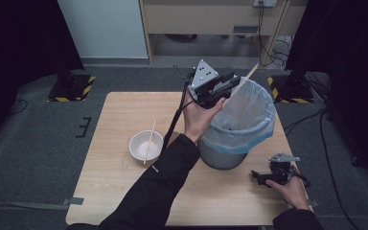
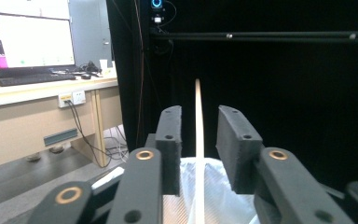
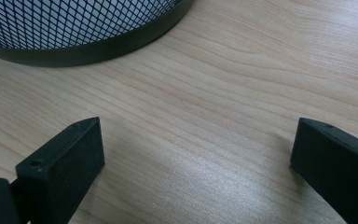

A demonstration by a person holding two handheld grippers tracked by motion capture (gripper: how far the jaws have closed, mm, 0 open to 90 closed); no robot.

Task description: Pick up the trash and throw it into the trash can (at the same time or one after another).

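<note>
Your left tool (image 1: 231, 86) stands released, the chopstick (image 2: 198, 140) loose between its pads (above the bin (image 1: 249, 125)). Hold steady so it drops inside. Right tool (image 1: 264, 179) rests open.

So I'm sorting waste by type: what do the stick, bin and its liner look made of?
Stick: pale matte wood or bamboo, likely. Bin: dark metal mesh, by its lattice wall. Liner: thin translucent plastic film, crinkled, folded over the rim.

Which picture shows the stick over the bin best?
The left gripper view: the chopstick stands big between the open pads of the left tool, above the bin bag. In the high view it's a thin sliver. The right gripper view faces the table.
</note>
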